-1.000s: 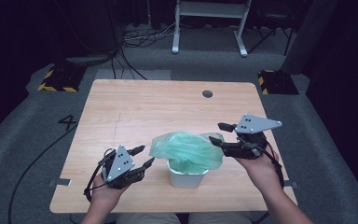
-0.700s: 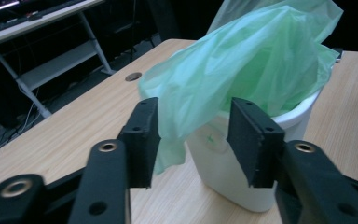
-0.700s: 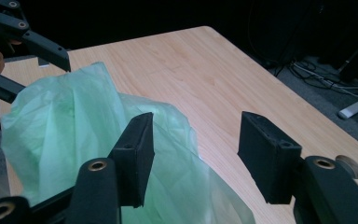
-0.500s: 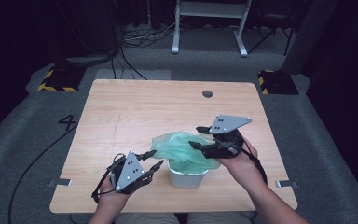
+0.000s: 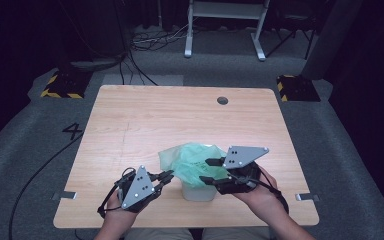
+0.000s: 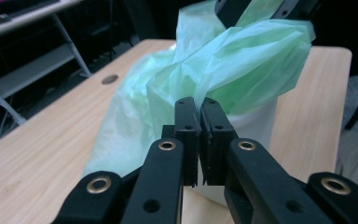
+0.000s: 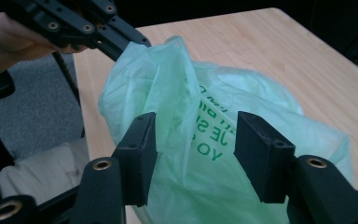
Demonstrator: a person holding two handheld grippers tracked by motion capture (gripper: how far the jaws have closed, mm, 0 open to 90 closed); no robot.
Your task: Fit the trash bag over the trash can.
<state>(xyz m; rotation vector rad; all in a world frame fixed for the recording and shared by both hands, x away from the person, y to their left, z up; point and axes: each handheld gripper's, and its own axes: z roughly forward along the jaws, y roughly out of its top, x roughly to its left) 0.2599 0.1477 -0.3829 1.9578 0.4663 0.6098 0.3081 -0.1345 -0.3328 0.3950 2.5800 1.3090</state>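
A thin green plastic bag with dark print is draped in and over a small white container near the table's front edge. My left gripper sits just left of the container. Its jaws have just closed and now pinch the bag's left edge, shown by the shut pads against the film in the left gripper view. In the right gripper view that edge rises to a peak at the left gripper's tips. My right gripper hovers over the bag from the right, open, its pads astride the film without pressing it.
The wooden table has a round hole at the back right. Behind it stand a metal frame, floor cables and yellow-black striped blocks. The person's hands rest at the front edge.
The right gripper has moved left and down, from beside the bag to over it. The left gripper's jaws went from open to shut on the bag's edge.
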